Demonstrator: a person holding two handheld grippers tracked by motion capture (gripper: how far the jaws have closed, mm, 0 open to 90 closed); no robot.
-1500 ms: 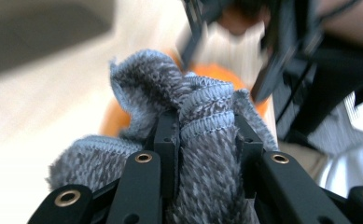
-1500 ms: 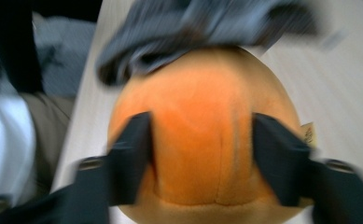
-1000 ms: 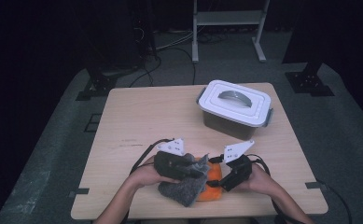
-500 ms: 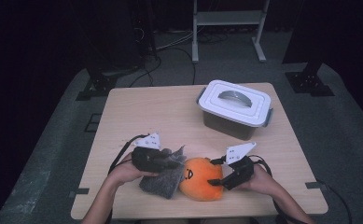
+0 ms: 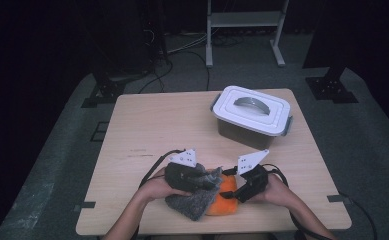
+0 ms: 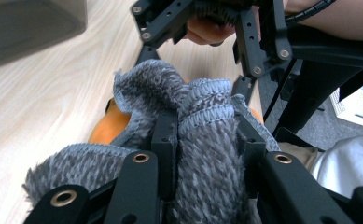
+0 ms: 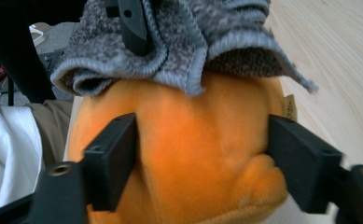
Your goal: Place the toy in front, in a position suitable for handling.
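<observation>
An orange plush toy (image 5: 225,199) lies at the table's near edge, between my two grippers. A grey fuzzy cloth (image 5: 194,200) drapes over its left side. My left gripper (image 5: 204,180) is shut on a bunched fold of that cloth (image 6: 207,107), and orange plush (image 6: 107,128) peeks out beneath it in the left gripper view (image 6: 207,135). My right gripper (image 5: 238,191) has just been closing with the plush between its jaws. In the right gripper view (image 7: 200,135) both pads press into the plush (image 7: 202,158), and the cloth (image 7: 179,42) hangs over its top.
A white lidded box (image 5: 252,112) with a grey handle stands at the back right of the wooden table (image 5: 157,125). Cables trail from both grippers over the near edge. A metal shelf frame (image 5: 242,20) stands on the floor behind.
Half a second ago the left gripper had pulled the cloth left, baring the plush; now it has come back right and the cloth lies over the plush again. The right gripper stayed put.
</observation>
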